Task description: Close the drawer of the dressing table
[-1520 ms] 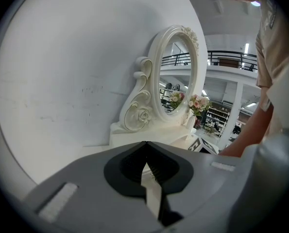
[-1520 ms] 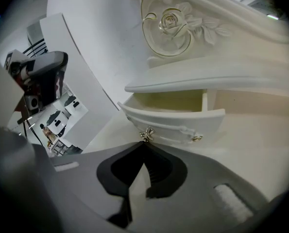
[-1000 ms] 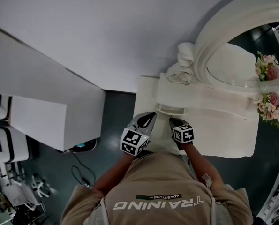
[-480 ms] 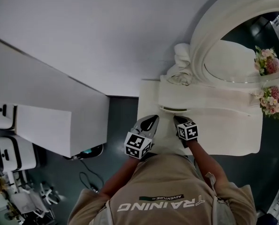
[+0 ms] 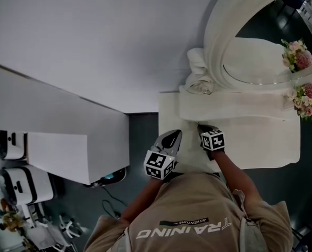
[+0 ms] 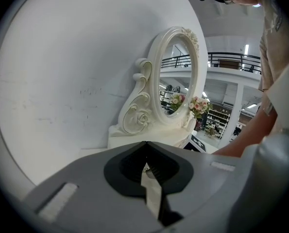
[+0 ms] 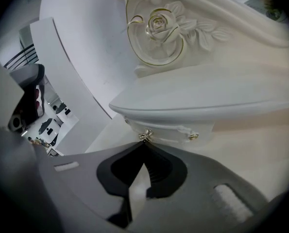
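The white dressing table [image 5: 260, 140] stands against the wall at the right of the head view. Its small drawer [image 7: 168, 128] sits under the raised shelf [image 7: 207, 98], front nearly flush, with two metal knobs. My right gripper [image 5: 202, 127] is shut, and its tips [image 7: 144, 143] press against the drawer's left knob [image 7: 144, 136]. My left gripper [image 5: 175, 135] hovers beside it over the tabletop's left part, shut with nothing in it. In the left gripper view its closed tips [image 6: 145, 144] point toward the mirror.
An oval mirror [image 5: 255, 62] in a carved white frame [image 6: 139, 110] rises behind the shelf. Pink flowers [image 5: 309, 100] stand at the far right. A white partition [image 5: 66, 156] and a cable [image 5: 111, 203] on the dark floor lie to the left.
My right gripper has moved forward against the drawer, and the drawer has slid in under the shelf. The left gripper has followed slightly forward.
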A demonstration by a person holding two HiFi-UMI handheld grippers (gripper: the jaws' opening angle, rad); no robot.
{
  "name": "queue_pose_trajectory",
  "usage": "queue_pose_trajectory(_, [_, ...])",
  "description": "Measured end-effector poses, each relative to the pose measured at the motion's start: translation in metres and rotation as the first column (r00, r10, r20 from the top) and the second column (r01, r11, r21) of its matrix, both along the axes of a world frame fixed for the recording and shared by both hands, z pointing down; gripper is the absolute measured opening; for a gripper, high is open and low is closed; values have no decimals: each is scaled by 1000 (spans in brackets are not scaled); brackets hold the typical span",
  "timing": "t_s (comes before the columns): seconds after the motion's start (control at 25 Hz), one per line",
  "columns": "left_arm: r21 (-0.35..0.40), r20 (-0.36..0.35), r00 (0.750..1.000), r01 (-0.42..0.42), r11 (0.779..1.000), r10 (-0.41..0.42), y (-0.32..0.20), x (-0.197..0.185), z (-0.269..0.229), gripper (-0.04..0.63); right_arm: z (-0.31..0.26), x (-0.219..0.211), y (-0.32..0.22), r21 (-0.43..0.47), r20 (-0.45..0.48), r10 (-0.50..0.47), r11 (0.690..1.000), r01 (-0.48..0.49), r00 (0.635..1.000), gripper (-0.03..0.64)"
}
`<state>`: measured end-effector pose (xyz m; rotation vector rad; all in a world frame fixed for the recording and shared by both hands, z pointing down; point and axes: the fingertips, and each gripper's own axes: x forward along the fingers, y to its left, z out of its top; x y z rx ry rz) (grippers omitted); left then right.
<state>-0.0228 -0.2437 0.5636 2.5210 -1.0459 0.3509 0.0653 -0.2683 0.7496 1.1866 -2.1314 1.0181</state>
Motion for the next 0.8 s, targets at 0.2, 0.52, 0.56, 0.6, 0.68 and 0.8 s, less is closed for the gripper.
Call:
queue_pose_trajectory(0.2, [-6,4,1000,-11,1000,11,-2,1,2,18,-1,4,-8,7,-5,17,1000,-17,1000,2])
queue_pose_trajectory(0.52, [-3,1,1000,-23,1000,23,-4,6,1,18,-3,5,-10,17,0,12,1000,-12,1000,2])
queue_pose_trajectory(0.56, [-3,1,1000,-23,1000,23,-4,6,1,18,-6,6,-9,24,6,15,1000,-15,1000,3])
queue_pose_trajectory(0.6, [-3,0,1000,-23,1000,23,-3,6,0,18,-9,7,-8,30,13,18,999,-18,1000,2])
queue_pose_trajectory(0.68, [3,-1,1000,-21,1000,21,-1,6,-1,18,-16,10,-5,42,33,25,999,-26,999,2])
queue_pose_trajectory(0.8, [16,-3,1000,-21,1000,21,0,9,-5,18,-31,17,2,65,73,35,997,-40,997,2])
